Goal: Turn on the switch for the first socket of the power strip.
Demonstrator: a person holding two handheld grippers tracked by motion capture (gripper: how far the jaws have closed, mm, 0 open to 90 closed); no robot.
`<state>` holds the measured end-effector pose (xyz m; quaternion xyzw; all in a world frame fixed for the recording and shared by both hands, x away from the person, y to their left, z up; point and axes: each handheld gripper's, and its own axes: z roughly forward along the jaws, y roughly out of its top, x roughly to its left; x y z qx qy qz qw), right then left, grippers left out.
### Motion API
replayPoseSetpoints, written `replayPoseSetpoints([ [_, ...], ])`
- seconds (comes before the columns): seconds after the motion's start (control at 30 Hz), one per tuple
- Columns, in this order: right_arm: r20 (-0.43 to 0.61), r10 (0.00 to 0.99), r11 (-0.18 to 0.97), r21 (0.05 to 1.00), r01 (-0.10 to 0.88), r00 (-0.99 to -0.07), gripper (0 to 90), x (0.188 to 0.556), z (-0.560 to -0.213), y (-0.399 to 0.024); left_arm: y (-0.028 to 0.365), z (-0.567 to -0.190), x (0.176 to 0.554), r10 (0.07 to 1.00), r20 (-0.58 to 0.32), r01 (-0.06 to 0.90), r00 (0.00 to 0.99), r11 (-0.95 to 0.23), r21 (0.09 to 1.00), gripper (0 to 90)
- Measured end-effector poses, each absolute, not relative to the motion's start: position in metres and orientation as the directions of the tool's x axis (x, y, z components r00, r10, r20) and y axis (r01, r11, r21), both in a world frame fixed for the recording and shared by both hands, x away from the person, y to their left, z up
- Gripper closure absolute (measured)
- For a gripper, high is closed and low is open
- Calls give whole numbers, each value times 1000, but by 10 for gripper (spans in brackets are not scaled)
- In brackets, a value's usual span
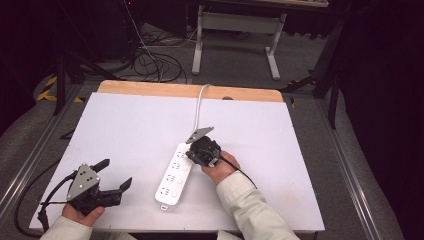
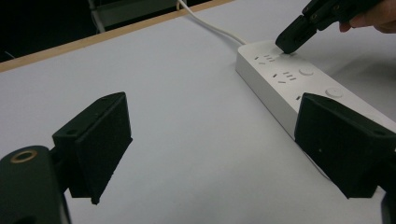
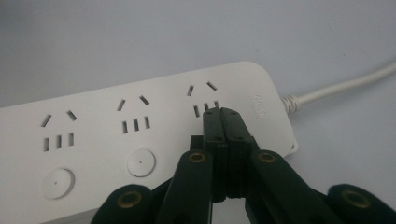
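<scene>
A big white table (image 1: pixel 125 130) holds a long white power strip (image 1: pixel 174 176), which lies near the middle, with its white cord (image 1: pixel 199 107) running off toward the far edge. The strip looks hard and smooth, made of stiff plastic, so it should not bend or squash, but it may slide on the flat top if it gets a push from the side. It seems light enough to move with one tool. The best place to grab it would be across its narrow sides, not by the soft, floppy cord. The left gripper (image 1: pixel 116 176) sits over by the near left corner, well away from the strip, with its jaws spread wide and nothing between them. The right gripper (image 3: pixel 223 113) has its jaws pressed tight together, and the tip rests on top of the strip at the cord end, right where the small round button (image 3: pixel 141 162) of that last socket should be.
</scene>
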<state>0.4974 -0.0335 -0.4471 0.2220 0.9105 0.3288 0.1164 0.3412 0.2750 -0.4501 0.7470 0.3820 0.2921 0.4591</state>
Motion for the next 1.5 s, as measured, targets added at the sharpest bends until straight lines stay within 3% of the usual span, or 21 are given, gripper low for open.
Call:
replayPoseSetpoints([
  [1.5,-85,490,682,657,321,-867,900,494,-452,-33,274,-451,341,840,81,307,536,-283,909,117],
])
